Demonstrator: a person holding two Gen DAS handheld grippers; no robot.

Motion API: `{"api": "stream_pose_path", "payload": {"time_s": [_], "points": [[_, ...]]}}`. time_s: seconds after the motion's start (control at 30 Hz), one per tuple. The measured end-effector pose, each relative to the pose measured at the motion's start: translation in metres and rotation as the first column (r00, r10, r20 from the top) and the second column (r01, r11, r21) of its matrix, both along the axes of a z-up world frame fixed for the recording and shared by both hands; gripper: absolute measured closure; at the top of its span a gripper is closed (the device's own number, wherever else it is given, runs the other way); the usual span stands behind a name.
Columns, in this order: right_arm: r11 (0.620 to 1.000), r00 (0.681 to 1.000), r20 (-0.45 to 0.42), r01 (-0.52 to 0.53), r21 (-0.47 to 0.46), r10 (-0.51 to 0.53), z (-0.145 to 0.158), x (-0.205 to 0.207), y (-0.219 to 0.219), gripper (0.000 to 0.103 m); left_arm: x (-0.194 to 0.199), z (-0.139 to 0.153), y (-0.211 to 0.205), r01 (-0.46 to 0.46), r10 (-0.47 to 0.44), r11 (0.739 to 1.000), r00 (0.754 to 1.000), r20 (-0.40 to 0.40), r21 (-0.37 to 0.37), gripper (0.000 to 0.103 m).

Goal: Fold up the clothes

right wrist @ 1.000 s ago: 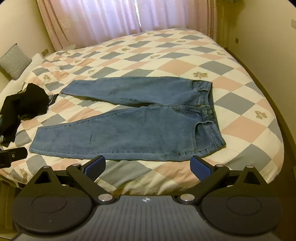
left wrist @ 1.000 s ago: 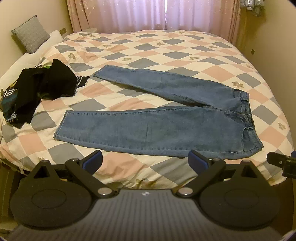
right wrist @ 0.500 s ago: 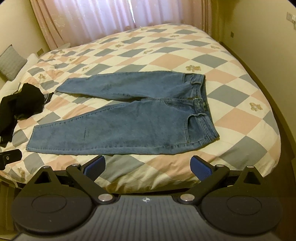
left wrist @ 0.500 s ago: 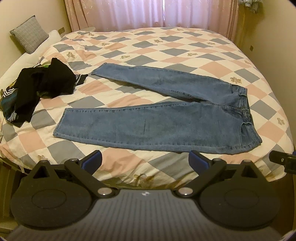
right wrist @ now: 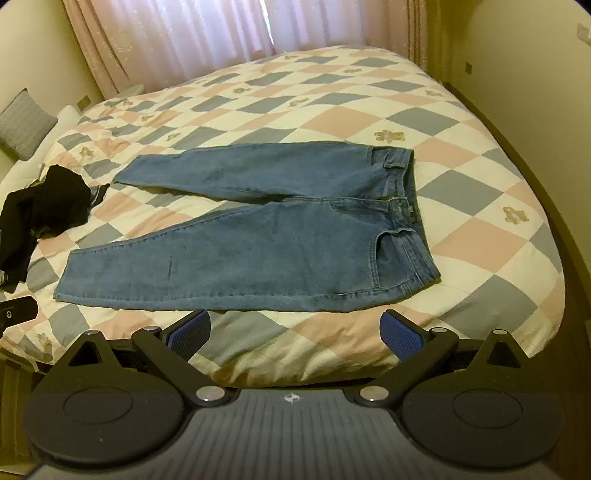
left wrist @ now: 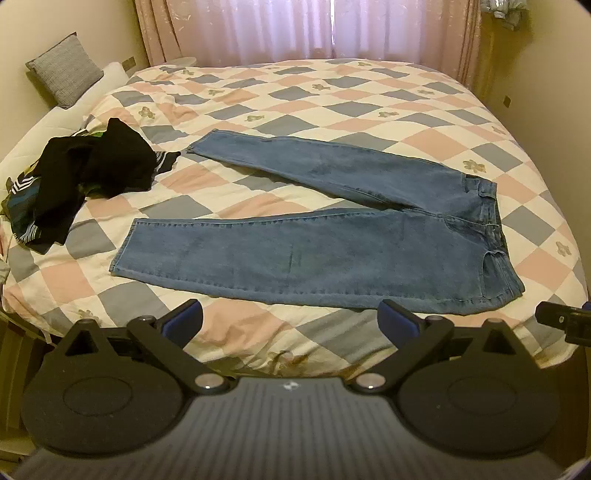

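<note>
Blue jeans [left wrist: 325, 236] [right wrist: 258, 240] lie flat on the checkered bedspread [left wrist: 332, 96] [right wrist: 480, 206], legs spread apart toward the left, waistband at the right. My left gripper [left wrist: 291, 323] is open, held back over the near edge of the bed, below the lower leg. My right gripper [right wrist: 295, 330] is also open and empty, hovering off the near bed edge below the waist and hip. The tip of the right gripper [left wrist: 565, 321] shows at the right edge of the left wrist view, and the left gripper's tip [right wrist: 16, 310] at the left edge of the right wrist view.
A heap of black and patterned clothes [left wrist: 74, 181] [right wrist: 40, 210] lies at the left of the bed. A grey cushion [left wrist: 64, 68] and white pillow [left wrist: 66, 118] sit at the far left. Pink curtains [left wrist: 295, 29] hang behind; a wall [right wrist: 535, 92] runs close along the right.
Both grippers have drawn back slightly from the bed, so the jeans appear a little farther away. Both stay open; the jeans have not moved.
</note>
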State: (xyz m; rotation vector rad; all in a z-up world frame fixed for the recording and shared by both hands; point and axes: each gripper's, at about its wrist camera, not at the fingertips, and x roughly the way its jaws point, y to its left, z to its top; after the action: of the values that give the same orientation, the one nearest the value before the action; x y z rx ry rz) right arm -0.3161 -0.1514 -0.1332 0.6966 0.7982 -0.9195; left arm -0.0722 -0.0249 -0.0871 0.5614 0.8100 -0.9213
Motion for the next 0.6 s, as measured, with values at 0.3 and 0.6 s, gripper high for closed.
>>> {"api": "stream_pose_path", "payload": {"time_s": [0.3,0.6], "points": [[0.999,1.0,-0.021,0.011,0.048,-0.01,-0.014,0.014,-0.023,0.002,0.036,-0.015,-0.013,-0.009,0.008,1.0,1.0,0.009,0.015,0.003],[0.987,0.993,-0.069,0.105,0.121,-0.097,-0.043,0.034,-0.074,0.002,0.1,-0.047,-0.068,0.014,-0.013,0.999,1.0,-0.026,0.049,0.003]]}}
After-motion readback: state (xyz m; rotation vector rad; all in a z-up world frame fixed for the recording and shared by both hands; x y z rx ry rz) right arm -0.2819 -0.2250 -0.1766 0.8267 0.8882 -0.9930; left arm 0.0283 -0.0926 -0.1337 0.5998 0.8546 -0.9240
